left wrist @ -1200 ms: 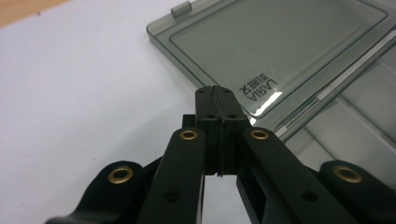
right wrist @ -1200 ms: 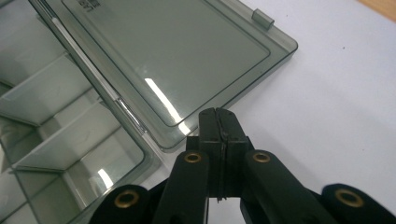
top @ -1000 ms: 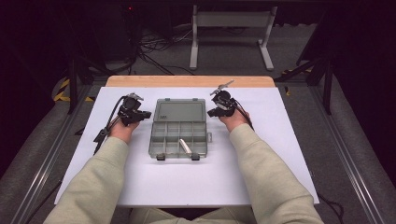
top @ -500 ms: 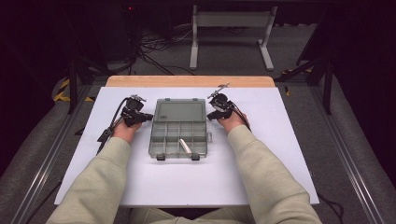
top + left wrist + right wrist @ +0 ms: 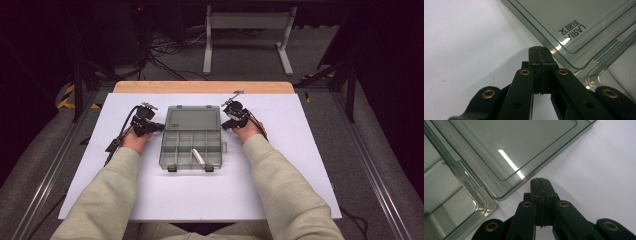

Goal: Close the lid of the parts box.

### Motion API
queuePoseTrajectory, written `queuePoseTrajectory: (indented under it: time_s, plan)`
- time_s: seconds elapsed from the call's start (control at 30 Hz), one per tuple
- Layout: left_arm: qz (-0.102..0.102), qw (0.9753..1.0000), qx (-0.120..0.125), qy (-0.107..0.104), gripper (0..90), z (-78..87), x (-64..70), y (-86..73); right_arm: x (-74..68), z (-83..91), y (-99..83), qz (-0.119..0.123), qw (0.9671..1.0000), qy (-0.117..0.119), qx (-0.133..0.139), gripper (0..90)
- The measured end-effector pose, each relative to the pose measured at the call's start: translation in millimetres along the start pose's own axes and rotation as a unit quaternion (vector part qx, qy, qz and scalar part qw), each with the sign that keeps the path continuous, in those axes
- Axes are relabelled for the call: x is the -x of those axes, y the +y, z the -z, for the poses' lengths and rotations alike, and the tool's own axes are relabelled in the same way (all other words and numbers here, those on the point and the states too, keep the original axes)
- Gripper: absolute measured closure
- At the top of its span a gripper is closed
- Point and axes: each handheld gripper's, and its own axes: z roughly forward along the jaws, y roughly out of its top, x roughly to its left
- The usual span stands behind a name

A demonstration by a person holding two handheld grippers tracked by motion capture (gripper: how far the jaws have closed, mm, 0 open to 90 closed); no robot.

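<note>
The clear grey plastic compartment box [image 5: 192, 137] lies open at the middle of the white table [image 5: 300, 180], lid flat. Both hands have edged closer: the left gripper [image 5: 539, 50] and right gripper [image 5: 541, 182], jaws pressed together and empty, now flank the lid's corners, probably ready to close it.

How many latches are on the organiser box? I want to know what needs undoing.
2: both dark latches sit on the box's near edge, left latch and right latch.

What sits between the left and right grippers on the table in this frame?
In the high view, the open clear organizer box lies between the left gripper and the right gripper; its flat lid spans that stretch.
</note>
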Motion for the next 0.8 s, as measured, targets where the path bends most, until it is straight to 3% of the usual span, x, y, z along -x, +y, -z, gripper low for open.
queuePoseTrajectory:
  time_s: [0.63, 0.8]
  plan:
    - [0.010, 0.9999, 0.006, 0.000, 89.4, -2.1, -2.2, 1.6, 1.0, -2.4, 2.1, 0.003, 1.0000, -0.003, 0.006, 90.0]
    - [0.002, 0.9999, 0.007, 0.007, 89.4, -3.5, 0.1, 3.2, 0.7, -4.0, 4.3, 0.003, 1.0000, -0.004, 0.009, 90.0]
